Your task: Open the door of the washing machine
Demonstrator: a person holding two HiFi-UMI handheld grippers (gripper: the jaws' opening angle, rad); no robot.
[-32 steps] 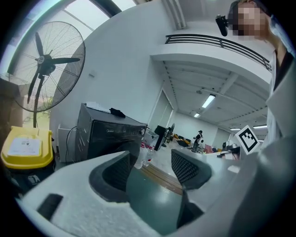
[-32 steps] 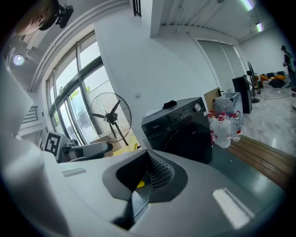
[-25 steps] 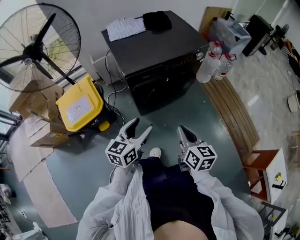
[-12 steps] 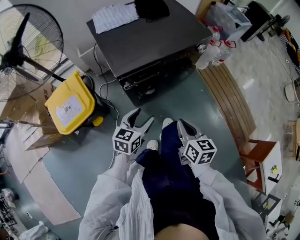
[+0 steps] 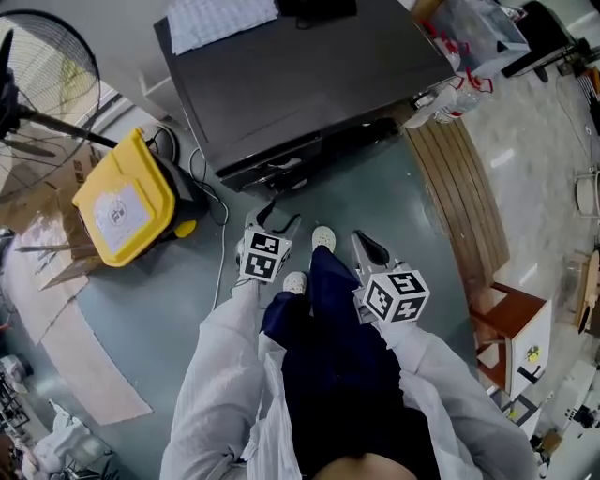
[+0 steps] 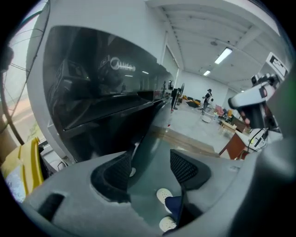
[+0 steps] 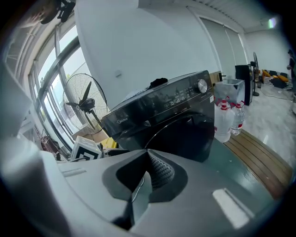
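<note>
The black front-loading washing machine [image 5: 309, 84] stands just ahead of me; from the head view I see mostly its top. Its round door [image 7: 185, 136] is closed in the right gripper view. My left gripper [image 5: 278, 222] is low, close to the machine's front [image 6: 92, 92]. It is open; its jaws have just closed a little, and only floor and my shoes show between the pads [image 6: 185, 166]. My right gripper [image 5: 367, 247] hangs farther back, to the right of my legs. Its jaws [image 7: 147, 152] meet at the tips and hold nothing.
A yellow bin [image 5: 117, 202] and cables [image 5: 220, 206] lie left of the machine, with a standing fan [image 5: 28, 84] behind. Water bottles [image 5: 450, 89] and a wooden slat bench [image 5: 469, 187] are on the right. A white cloth [image 5: 220, 17] lies on the machine's top.
I have stepped closer to the machine, which now fills the upper picture. Both grippers have sunk and gone forward, the left one more, up to the machine's front.
</note>
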